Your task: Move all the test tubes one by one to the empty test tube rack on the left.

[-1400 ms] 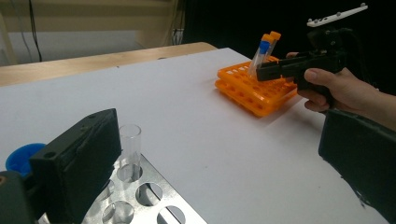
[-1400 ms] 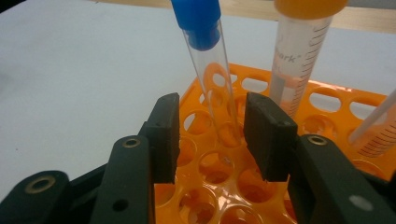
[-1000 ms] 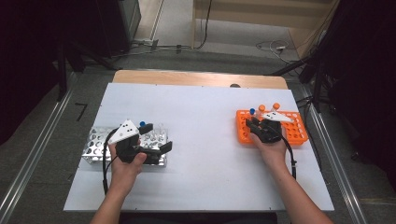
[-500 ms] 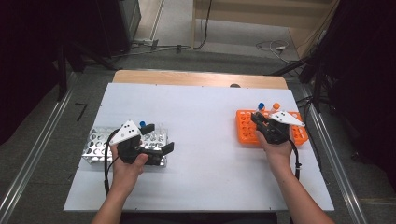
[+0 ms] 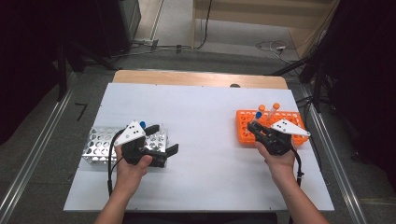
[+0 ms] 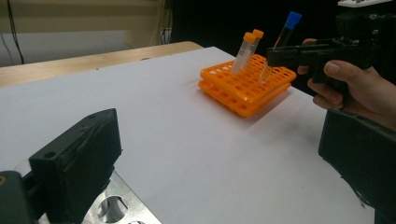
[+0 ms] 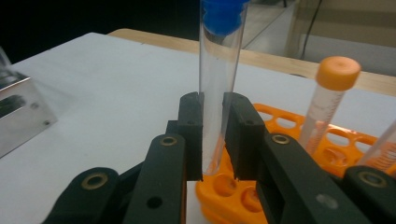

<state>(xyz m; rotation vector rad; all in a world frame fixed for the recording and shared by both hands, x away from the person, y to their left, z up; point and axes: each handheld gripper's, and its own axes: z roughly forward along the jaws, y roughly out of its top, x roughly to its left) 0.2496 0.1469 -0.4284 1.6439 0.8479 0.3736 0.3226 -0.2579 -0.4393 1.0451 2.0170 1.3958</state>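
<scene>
The right tool [image 5: 256, 126] is gripping a clear plastic tube with a blue cap [image 7: 218, 79], holding it upright just above the near-left corner of the orange plastic tube rack [image 5: 243, 133]. The right hand [image 5: 280, 161] is reaching forward over the white surface [image 5: 205, 116]. The left tool [image 5: 163, 144] is resting with jaws spread beside the perforated metal rack [image 5: 95, 147].
</scene>
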